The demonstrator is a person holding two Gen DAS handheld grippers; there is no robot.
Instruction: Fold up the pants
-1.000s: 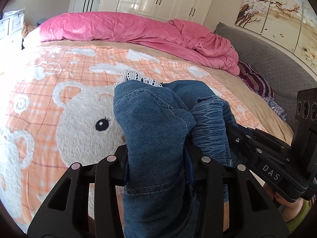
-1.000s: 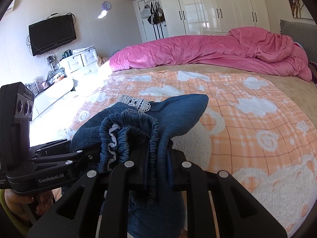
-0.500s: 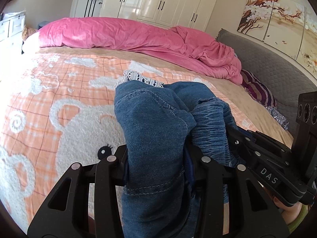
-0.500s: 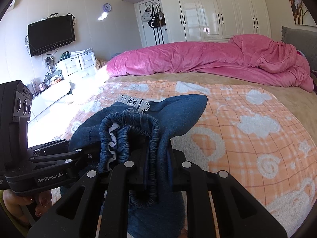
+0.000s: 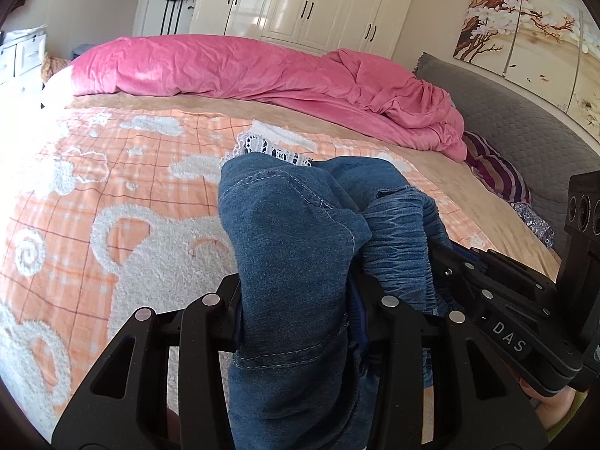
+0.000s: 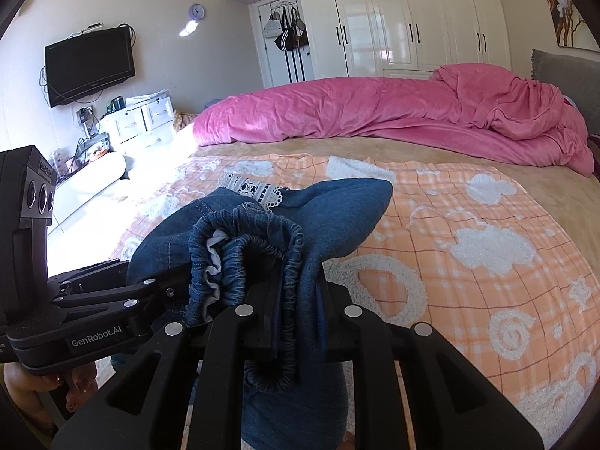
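Above the orange bedspread [image 5: 112, 172], bunched denim pants [image 5: 292, 262] are clamped by both the left gripper [image 5: 296, 307] and the right gripper [image 6: 296, 311]; a lopsided fold is risked if layers slip.

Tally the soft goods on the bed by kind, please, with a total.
Denim pants: 1
Pink duvet: 1
Orange bear blanket: 1
Striped pillow: 1
Total: 4

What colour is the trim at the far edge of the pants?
White lace on blue denim pants; it shows best in the right wrist view.
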